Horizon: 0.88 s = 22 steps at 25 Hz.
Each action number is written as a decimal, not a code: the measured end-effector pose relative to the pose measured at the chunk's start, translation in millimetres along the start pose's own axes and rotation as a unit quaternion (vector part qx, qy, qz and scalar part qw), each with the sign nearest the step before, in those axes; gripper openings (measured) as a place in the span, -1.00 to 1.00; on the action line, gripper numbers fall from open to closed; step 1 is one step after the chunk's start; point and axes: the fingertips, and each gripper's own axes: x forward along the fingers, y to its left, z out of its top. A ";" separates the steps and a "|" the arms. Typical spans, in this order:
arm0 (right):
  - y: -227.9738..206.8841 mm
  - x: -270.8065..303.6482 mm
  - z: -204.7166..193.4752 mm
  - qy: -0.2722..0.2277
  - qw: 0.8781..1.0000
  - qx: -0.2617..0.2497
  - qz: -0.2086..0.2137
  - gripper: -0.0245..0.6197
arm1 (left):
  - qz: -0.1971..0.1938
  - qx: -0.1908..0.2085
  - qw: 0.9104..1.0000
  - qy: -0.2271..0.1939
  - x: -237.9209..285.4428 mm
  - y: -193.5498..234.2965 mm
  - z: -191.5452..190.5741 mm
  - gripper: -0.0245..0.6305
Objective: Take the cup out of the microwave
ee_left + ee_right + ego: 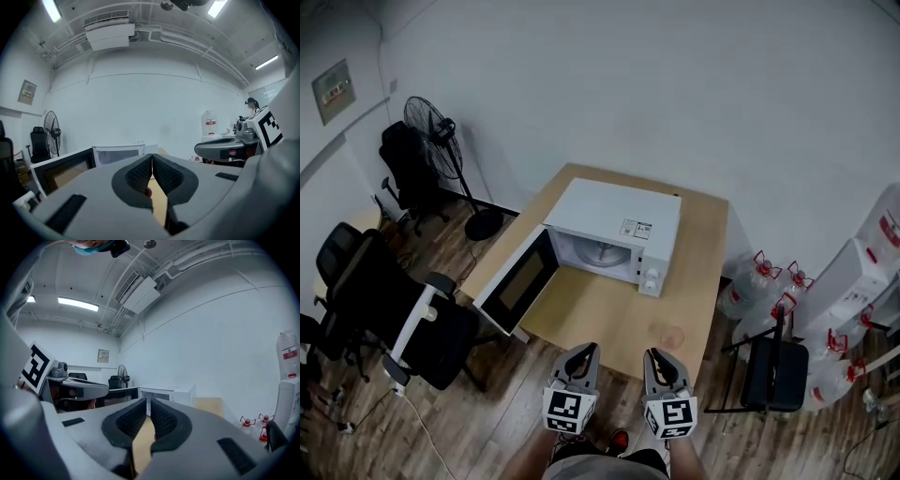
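A white microwave stands on the wooden table with its door swung open to the left. Its cavity shows only the turntable. A faint clear round shape, seemingly the cup, sits on the table in front of the microwave's right side. My left gripper and right gripper hover side by side at the table's near edge, both shut with nothing between the pads. The right one is just short of the cup. The left gripper view shows the microwave beyond the shut left gripper. In the right gripper view the right gripper is shut too.
Black office chairs and a standing fan fill the floor to the left. Water bottles and a black chair stand to the right of the table. A white wall runs behind the table.
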 end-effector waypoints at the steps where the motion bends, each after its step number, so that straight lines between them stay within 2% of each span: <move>1: 4.0 -2.5 -0.4 0.000 1.000 -0.001 0.003 -0.81 | 0.003 -0.002 1.000 0.000 -5.1 -0.4 -0.3 -0.85; 8: 18.4 -17.0 1.0 -0.005 1.000 -0.002 0.017 -0.85 | 0.015 -0.001 1.000 0.000 -30.0 -7.2 -0.1 -0.85; 22: 23.9 -39.8 5.6 -0.010 1.000 -0.007 0.015 -0.86 | 0.014 0.003 1.000 -0.008 -46.5 -21.7 5.0 -0.85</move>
